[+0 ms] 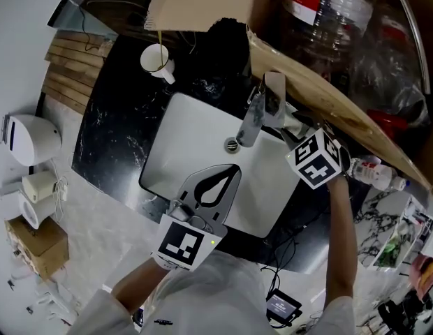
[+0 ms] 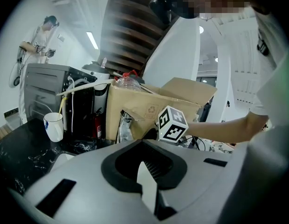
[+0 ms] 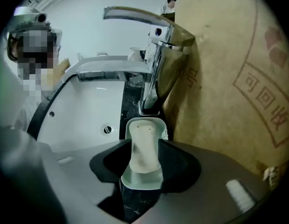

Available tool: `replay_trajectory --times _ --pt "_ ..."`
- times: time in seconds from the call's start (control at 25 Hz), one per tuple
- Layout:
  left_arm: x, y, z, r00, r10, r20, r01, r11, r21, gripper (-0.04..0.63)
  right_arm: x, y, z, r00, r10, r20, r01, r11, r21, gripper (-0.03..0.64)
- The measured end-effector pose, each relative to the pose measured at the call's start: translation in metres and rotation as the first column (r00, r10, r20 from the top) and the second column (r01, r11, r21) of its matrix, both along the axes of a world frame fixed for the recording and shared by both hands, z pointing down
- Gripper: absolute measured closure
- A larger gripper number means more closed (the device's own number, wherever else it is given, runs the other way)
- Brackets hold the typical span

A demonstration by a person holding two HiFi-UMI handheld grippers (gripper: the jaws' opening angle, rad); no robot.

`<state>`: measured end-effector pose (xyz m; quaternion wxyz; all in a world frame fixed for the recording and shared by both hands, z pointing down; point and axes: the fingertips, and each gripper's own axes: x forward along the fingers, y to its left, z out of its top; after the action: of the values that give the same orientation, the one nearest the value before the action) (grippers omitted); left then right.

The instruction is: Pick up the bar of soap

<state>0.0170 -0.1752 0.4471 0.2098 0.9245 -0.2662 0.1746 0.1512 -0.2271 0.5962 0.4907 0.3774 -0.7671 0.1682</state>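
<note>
A cream bar of soap lies in a pale dish on the black counter beside the tap, seen only in the right gripper view. My right gripper points steeply down over it, open, with one jaw on each side of the bar and neither pad pressing on it. In the head view the right gripper stands just right of the tap and hides the soap. My left gripper hovers over the front part of the white sink, its tips together with nothing between them; its own view shows the left gripper aimed at the box.
A chrome tap rises directly behind the dish. A big cardboard box crowds the counter just right of the soap. The sink drain lies left of the tap. A white mug stands far left on the counter.
</note>
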Motion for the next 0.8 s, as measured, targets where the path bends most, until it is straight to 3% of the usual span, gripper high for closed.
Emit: replay_trajectory --times 0.36,0.8 --pt "0.001 0.001 0.006 1.0 -0.005 0.001 0.005 1.0 -0.005 0.589 0.001 -0.005 0.013 1.0 -0.026 0.017 0.026 0.999 -0.032 0.411" --pt "0.0 0.001 0.008 1.0 -0.01 0.001 0.01 1.0 -0.007 0.589 0.0 -0.005 0.027 0.987 -0.144 -0.066 0.135 0.983 -0.126 0.414"
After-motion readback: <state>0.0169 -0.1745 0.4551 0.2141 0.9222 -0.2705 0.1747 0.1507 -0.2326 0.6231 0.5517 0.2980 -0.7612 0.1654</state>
